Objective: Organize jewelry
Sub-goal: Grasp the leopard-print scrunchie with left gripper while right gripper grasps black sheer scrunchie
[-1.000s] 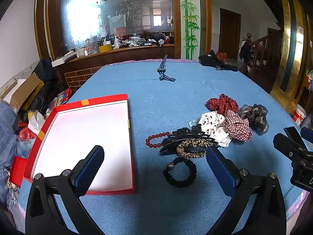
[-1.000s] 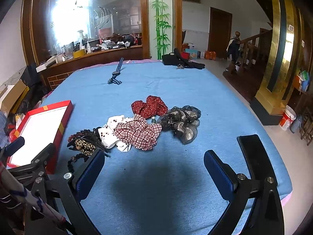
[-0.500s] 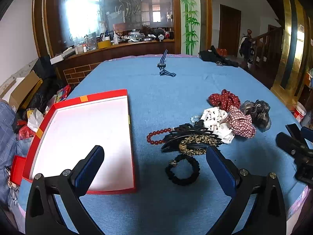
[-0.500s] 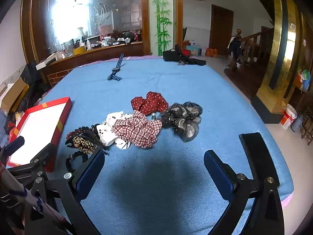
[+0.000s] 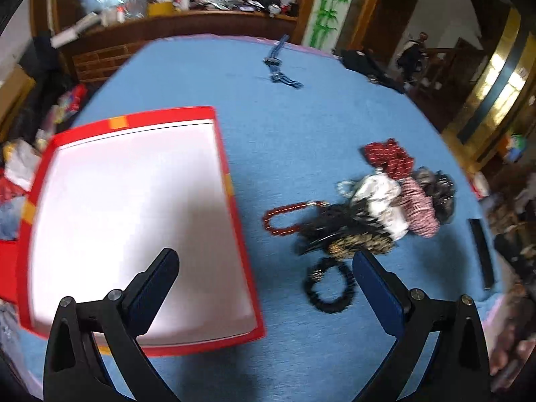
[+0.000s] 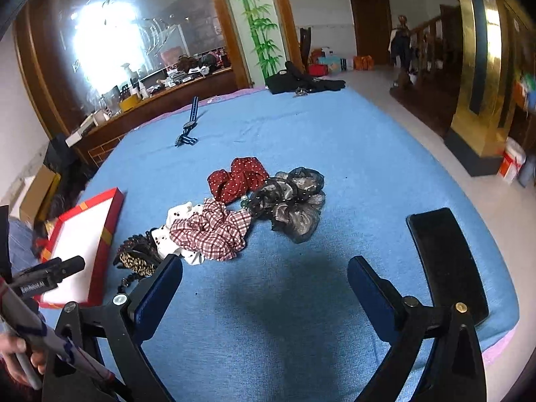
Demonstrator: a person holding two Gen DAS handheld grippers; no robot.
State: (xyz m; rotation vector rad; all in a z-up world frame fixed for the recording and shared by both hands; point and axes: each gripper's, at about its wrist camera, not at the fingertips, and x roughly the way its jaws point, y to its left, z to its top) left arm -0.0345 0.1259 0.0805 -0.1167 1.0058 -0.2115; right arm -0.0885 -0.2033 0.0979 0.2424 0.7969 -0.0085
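Observation:
A red box with a white inside (image 5: 134, 221) lies on the blue table at the left; it also shows in the right wrist view (image 6: 83, 231). A pile lies to its right: red bead bracelet (image 5: 284, 216), black and leopard hair claws (image 5: 348, 238), black hair tie (image 5: 330, 284), white (image 5: 382, 197), plaid (image 6: 211, 231), red dotted (image 6: 238, 181) and grey (image 6: 291, 204) scrunchies. My left gripper (image 5: 264, 271) is open and empty above the box's right edge. My right gripper (image 6: 264, 271) is open and empty, short of the pile.
A black phone (image 6: 445, 258) lies at the table's right edge. A blue striped strap (image 5: 279, 67) lies far back on the table. A wooden counter with clutter (image 5: 187, 10) stands behind. Boxes and bags sit on the floor at the left (image 5: 20, 154).
My left gripper has swung and tilted to the left; the view is blurred and the box now fills more of it. My right gripper has moved slightly closer to the pile.

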